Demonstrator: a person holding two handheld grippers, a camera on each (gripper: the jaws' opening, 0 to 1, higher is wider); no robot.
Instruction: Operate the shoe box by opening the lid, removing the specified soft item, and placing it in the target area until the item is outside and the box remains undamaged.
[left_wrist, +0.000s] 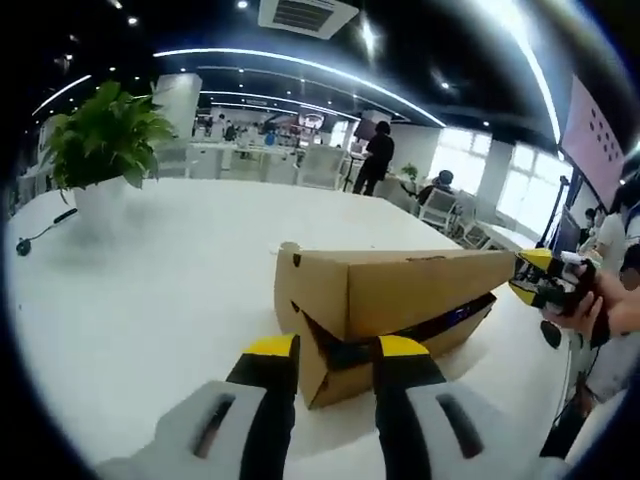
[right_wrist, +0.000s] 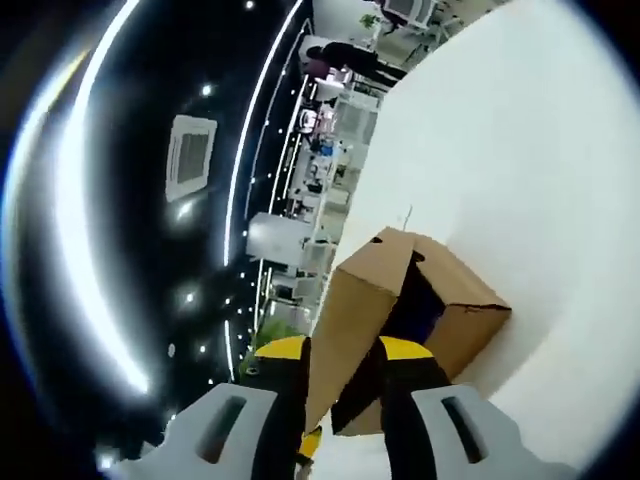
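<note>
While the left gripper (left_wrist: 337, 347) is hovering released, the right gripper (right_wrist: 345, 348) is grasping the shoe box (left_wrist: 390, 300) lid (left_wrist: 420, 283), partly lifted above the desk (left_wrist: 150, 290).

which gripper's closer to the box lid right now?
Right. The right gripper is at the lid at its far end, lifting it; the left gripper hovers just short of the box's near end.

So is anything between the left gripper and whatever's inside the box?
Yes. The lid is only part-raised, held up at its far end by the right gripper, so it still covers most of the box. Through the gap something dark shows inside. The left gripper sits at the box's near end.
</note>
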